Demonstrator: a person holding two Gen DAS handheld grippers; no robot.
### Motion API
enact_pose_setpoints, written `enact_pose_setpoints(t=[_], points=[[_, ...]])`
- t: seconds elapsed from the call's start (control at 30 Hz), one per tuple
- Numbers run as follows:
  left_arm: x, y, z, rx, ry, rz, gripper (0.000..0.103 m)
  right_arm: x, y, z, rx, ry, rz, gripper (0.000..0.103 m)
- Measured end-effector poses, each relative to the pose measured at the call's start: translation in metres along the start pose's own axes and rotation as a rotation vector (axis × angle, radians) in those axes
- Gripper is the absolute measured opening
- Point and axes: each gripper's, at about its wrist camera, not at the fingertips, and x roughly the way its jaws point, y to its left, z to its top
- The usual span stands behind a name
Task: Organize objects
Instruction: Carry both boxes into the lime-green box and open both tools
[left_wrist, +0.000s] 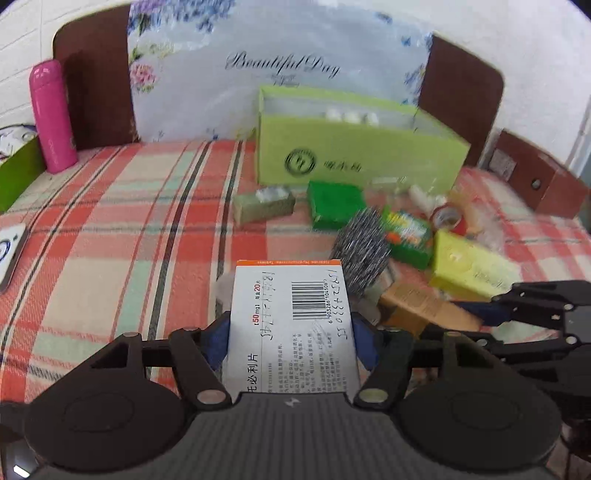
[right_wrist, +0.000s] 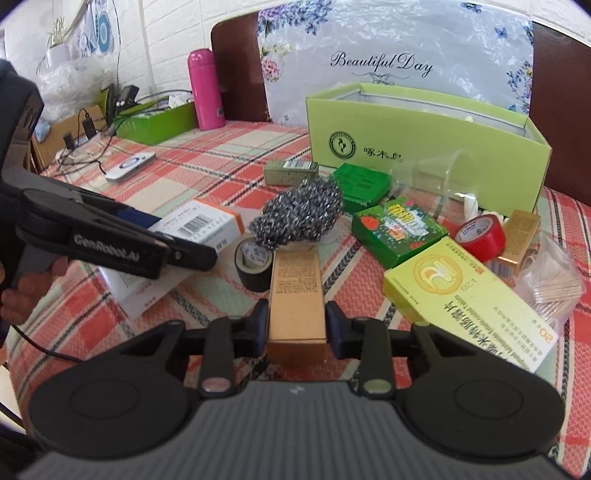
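Level, left gripper (left_wrist: 291, 339) clamps white medicine box (left_wrist: 291, 328); right gripper (right_wrist: 295, 325) flanks gold box (right_wrist: 295, 295).

Bare checked bed (left_wrist: 122, 229) lies open on the left toward the pink flask (left_wrist: 51, 118), while ahead the steel scourer (right_wrist: 299, 216), black tape roll (right_wrist: 253, 269), green packets (right_wrist: 397, 230) and a tipped clear cup (right_wrist: 439, 177) crowd the approach to the big green box (right_wrist: 424, 147).
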Motion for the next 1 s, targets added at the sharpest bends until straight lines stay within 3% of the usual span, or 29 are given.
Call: enact_pose_setpoints(t=[0.3,0.57,1.0], points=[[-0.013,-0.022,0.055,0.063,-0.15,-0.085,0.069,-0.038,-0.021,0.038,-0.019,-0.13,-0.023,0.031],[0.015,-0.028,0.107,0.021,-0.184,-0.133,0.069,-0.045,-0.053,0.077,-0.007,-0.222,-0.123,0.031],[0.079,-0.032,0.188,-0.089,-0.242,-0.082,0.069,-0.006,-0.113,0.166,0.089,-0.352,-0.228,0.031]])
